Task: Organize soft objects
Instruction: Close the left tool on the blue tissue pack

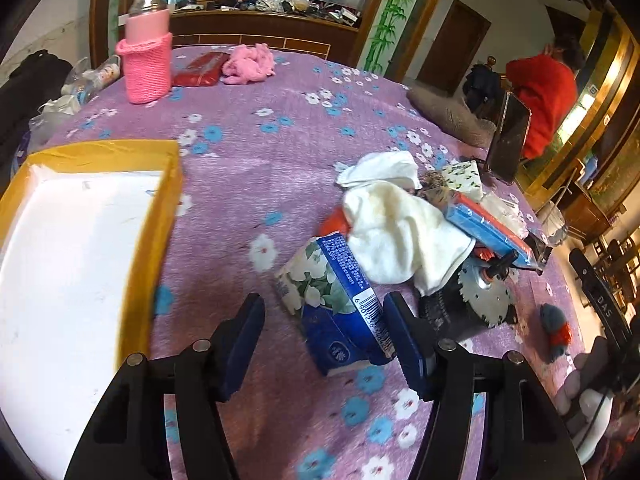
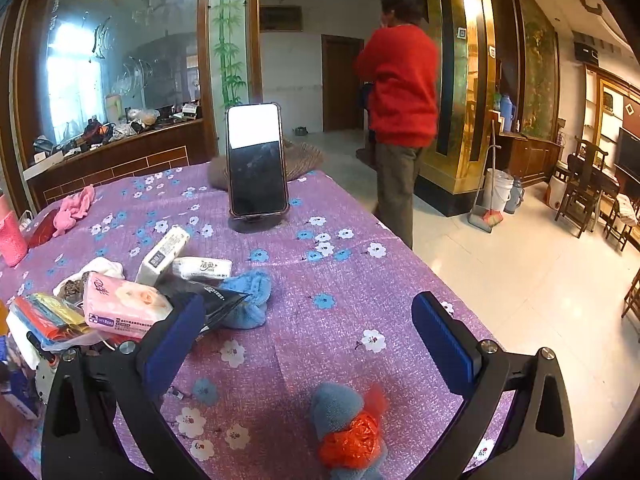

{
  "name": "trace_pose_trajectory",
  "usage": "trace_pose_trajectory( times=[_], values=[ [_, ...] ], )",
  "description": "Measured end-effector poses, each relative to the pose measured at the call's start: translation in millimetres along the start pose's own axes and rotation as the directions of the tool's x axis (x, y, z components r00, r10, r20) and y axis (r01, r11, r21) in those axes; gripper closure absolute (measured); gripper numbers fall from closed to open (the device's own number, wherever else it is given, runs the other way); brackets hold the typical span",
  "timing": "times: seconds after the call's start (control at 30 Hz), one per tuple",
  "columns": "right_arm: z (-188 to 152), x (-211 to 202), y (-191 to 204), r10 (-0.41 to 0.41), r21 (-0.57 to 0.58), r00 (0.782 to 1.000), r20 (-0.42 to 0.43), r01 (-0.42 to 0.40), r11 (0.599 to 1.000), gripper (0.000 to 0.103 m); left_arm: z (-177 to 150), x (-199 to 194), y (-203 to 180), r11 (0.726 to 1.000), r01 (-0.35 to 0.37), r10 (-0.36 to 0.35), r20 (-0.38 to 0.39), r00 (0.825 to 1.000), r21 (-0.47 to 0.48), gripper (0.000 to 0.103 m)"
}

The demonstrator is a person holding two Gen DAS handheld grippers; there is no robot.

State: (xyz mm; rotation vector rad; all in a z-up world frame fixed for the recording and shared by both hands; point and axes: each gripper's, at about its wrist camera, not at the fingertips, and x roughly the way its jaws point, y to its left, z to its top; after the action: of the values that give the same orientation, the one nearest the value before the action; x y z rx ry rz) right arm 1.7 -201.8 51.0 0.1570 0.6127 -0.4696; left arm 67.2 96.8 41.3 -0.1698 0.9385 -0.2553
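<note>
Blue tissue pack between spread left gripper jaws, right gripper jaws spread

Your surface wears a purple cloth with blue and white flowers. At its left edge sits a yellow-rimmed tray. Toward the far left corner you have a pink-sleeved bottle, a red pouch and a pink cloth. A phone stands upright on a stand near the far edge, a grey cushion behind it. A tissue pack lies beside a heap of cloths and packs; a blue cloth and a grey-and-red toy lie apart near the right edge.
</note>
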Motion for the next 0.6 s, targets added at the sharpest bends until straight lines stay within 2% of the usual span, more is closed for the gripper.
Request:
trace_pose_trajectory(
  times=[0.3, 0.5, 0.6],
  values=[
    [-2.3, 3.5, 1.0, -0.006, -0.003, 1.000, -0.019, 0.006, 1.000, 0.000, -12.2, -19.9, 19.0, 0.998, 0.021, -0.021, -0.001, 1.000, -0.060, 0.037],
    [-2.8, 3.5, 2.2, -0.010, -0.003, 1.000, -0.022, 0.010, 1.000, 0.000, -8.5, -16.3, 10.7, 0.994, 0.040, -0.045, -0.045, 0.998, -0.100, 0.031],
    [-2.9, 3.9, 2.8, -0.011, -0.004, 1.000, -0.025, 0.011, 1.000, 0.000, -1.3, -12.1, -4.9, 0.998, 0.022, -0.024, -0.037, 0.999, -0.062, 0.029]
  ],
)
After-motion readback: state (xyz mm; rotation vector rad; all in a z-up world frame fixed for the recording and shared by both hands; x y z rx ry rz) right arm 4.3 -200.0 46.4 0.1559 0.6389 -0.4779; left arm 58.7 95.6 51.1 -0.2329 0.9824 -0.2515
